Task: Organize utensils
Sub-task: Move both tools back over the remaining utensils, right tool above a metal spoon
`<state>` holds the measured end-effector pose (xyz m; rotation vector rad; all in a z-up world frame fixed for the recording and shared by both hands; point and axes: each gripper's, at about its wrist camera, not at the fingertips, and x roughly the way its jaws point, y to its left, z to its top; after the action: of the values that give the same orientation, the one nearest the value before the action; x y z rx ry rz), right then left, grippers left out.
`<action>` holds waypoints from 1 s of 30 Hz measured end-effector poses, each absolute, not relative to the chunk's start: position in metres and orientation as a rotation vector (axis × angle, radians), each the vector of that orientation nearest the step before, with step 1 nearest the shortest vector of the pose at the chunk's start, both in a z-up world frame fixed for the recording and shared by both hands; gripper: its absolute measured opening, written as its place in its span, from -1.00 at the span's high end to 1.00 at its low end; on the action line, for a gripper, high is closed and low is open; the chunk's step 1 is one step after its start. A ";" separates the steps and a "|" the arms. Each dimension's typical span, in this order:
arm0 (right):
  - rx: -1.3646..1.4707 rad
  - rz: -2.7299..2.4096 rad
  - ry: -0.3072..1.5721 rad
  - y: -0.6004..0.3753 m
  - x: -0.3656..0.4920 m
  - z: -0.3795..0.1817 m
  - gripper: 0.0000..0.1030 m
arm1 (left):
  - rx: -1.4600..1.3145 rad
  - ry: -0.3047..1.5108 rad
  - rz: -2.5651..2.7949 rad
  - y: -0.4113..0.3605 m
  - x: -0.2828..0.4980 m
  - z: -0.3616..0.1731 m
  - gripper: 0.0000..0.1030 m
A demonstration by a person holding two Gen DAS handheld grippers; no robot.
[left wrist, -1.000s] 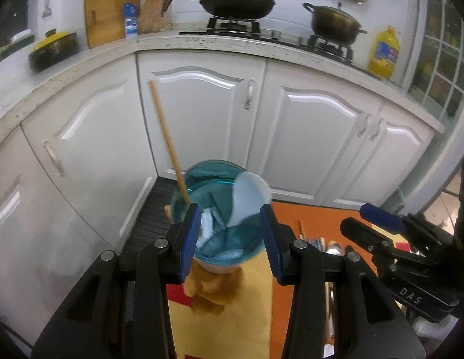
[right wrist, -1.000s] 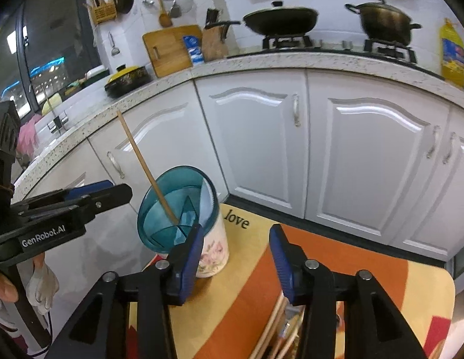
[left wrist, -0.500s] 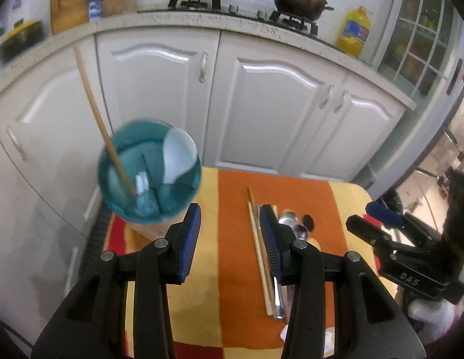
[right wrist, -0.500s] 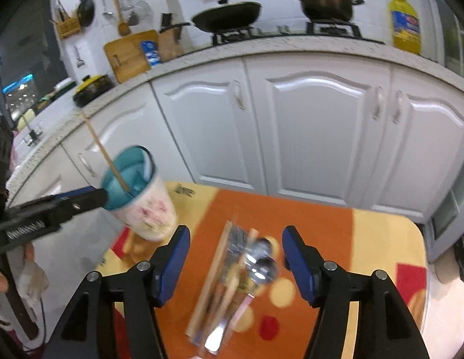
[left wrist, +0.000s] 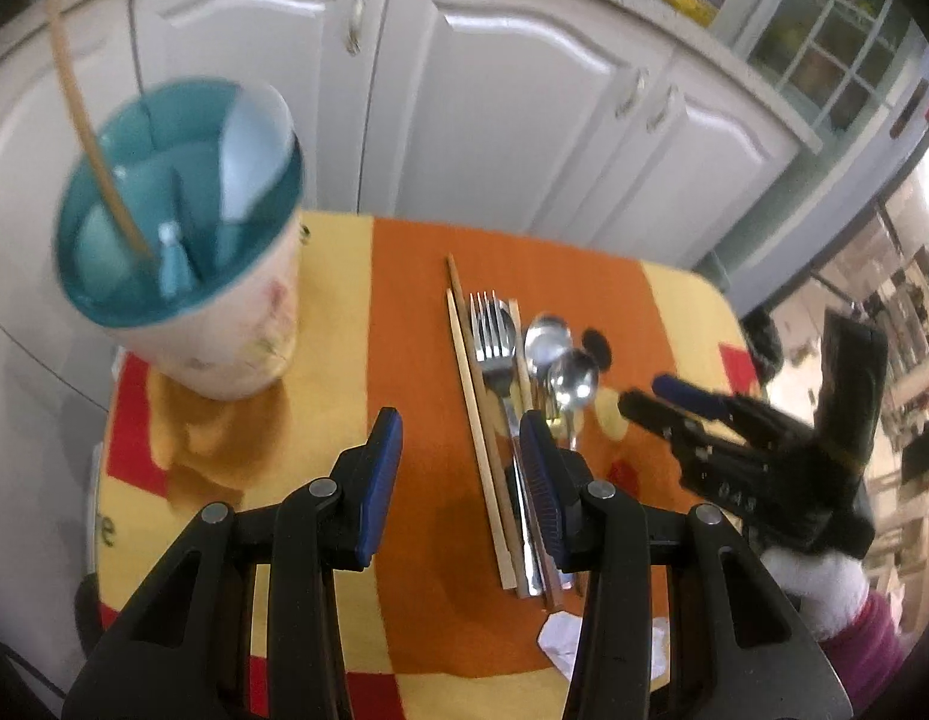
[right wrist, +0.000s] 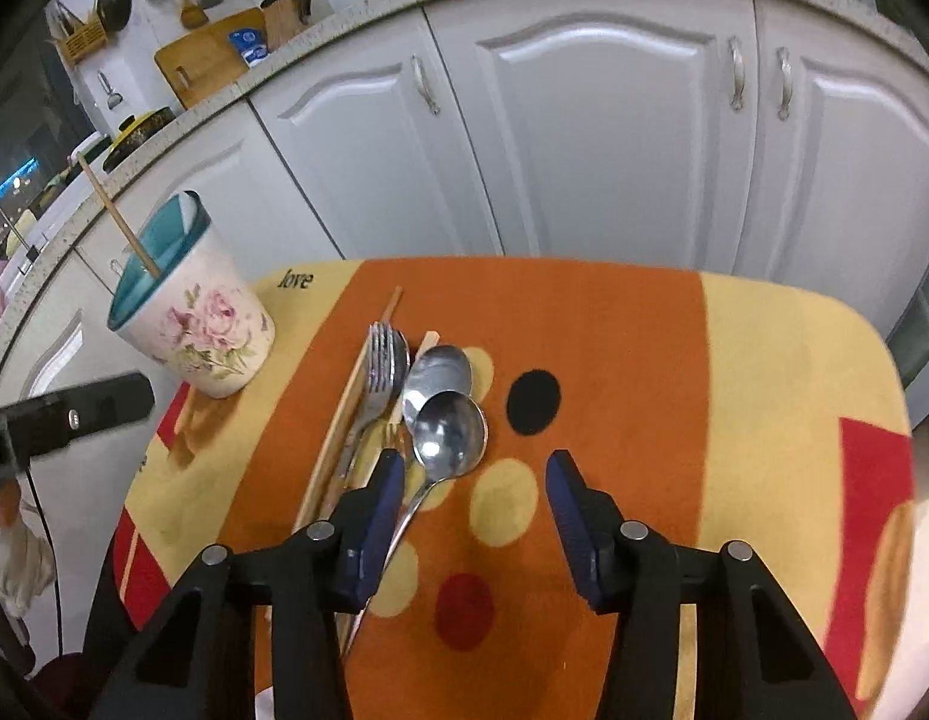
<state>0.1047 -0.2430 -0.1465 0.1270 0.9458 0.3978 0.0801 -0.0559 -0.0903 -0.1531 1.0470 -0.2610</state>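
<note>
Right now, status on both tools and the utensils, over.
Left tool open, empty. Right tool open, empty, above the spoons. Fork, spoons, chopsticks loose on mat; floral holder holds one chopstick. Nothing blocking.

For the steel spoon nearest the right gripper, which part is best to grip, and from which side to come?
Grip the nearer spoon on its thin handle, just below the bowl, coming from above. It lies flat on the mat, its handle running toward the right gripper; the open jaws could likely close across it. The bowl is wide and overlaps the second spoon.
</note>
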 end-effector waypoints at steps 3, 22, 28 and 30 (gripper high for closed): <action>0.130 0.419 0.951 -0.242 0.110 -0.155 0.11 | -0.152 1.077 -0.277 -0.063 0.088 -0.105 0.23; 0.160 0.492 0.973 -0.233 0.137 -0.170 0.61 | -0.129 1.170 -0.254 -0.081 0.128 -0.162 0.48; 0.155 0.496 0.976 -0.231 0.137 -0.170 0.61 | -0.099 1.170 -0.254 -0.085 0.131 -0.163 0.48; 0.153 0.495 0.977 -0.231 0.136 -0.170 0.61 | -0.101 1.171 -0.254 -0.086 0.132 -0.163 0.48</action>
<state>0.1363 -0.2314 -0.1701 0.1531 0.9772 0.4954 0.1317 -0.0859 -0.1628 -0.1014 1.1706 -0.2539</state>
